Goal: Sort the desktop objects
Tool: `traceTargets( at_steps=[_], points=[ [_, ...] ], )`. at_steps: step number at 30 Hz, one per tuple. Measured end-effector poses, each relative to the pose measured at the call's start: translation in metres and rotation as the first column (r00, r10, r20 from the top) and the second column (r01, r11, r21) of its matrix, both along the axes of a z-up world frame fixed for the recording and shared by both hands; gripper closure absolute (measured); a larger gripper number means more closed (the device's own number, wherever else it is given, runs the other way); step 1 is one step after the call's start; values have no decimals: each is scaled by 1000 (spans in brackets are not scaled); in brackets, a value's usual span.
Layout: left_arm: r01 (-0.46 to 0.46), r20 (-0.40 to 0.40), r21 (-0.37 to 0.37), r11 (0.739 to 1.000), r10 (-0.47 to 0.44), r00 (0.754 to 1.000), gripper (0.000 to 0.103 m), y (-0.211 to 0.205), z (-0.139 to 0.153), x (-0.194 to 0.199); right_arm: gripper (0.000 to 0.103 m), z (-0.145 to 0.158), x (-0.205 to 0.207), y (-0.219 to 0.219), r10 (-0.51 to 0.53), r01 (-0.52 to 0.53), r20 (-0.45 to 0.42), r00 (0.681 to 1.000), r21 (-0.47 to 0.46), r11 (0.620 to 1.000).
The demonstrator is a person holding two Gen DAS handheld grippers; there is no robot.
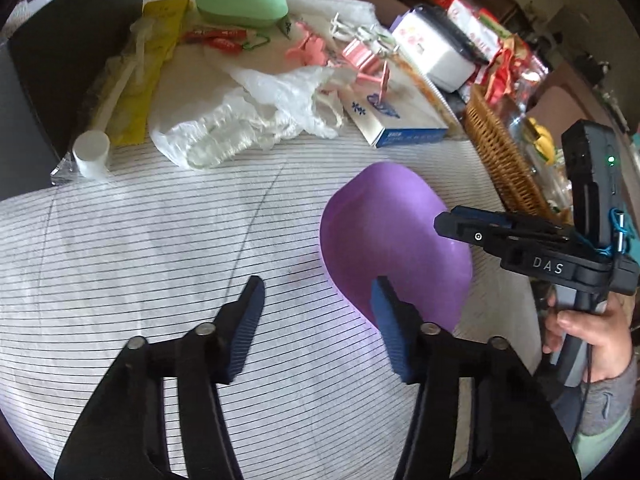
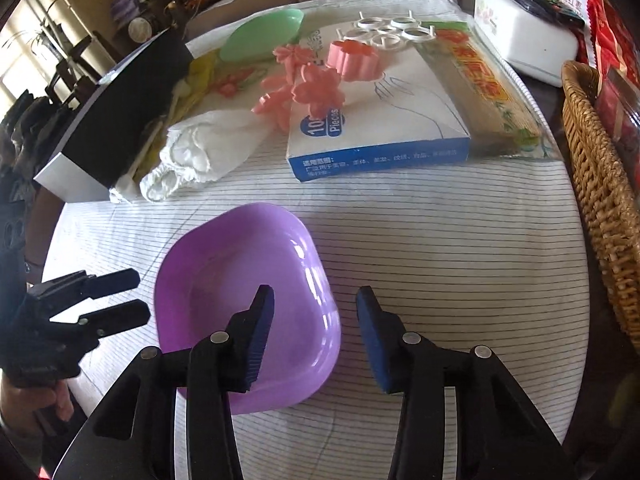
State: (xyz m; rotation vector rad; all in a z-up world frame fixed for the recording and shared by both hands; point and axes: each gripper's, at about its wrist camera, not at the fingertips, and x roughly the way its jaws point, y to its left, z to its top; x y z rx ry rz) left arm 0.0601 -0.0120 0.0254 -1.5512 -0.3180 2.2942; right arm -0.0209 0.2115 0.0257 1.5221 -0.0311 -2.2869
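Note:
A purple plastic bowl [image 1: 394, 240] [image 2: 248, 300] sits on the striped cloth. My left gripper [image 1: 318, 304] is open and empty, the bowl just beyond its right finger. My right gripper [image 2: 316, 312] is open, its left finger over the bowl's inside and its right finger outside the rim; it shows in the left wrist view [image 1: 472, 228] beside the bowl. Pink flower moulds [image 2: 316, 88] and white rings [image 2: 392, 30] lie on a blue-and-white box [image 2: 380, 120]. A green bowl [image 1: 242, 2] sits at the back.
A wicker basket [image 2: 600, 184] stands along the right edge. A black box [image 2: 120, 112] is at the left. A white plastic bag [image 1: 248, 112], yellow packet [image 1: 148, 76], white tissue case [image 2: 520, 36] and red clips [image 1: 218, 38] crowd the back.

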Motion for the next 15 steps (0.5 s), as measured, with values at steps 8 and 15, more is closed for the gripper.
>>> traceTargets(
  at_steps=[8, 15],
  points=[
    [10, 14, -36, 999, -9, 1000, 66, 6, -8, -4, 61, -6, -2, 0, 6, -6, 13, 1000, -14, 1000],
    [-15, 4, -62, 998, 15, 1000, 67, -4, -7, -7, 62, -9, 7, -22, 103, -98, 56, 993, -82, 992]
  ],
)
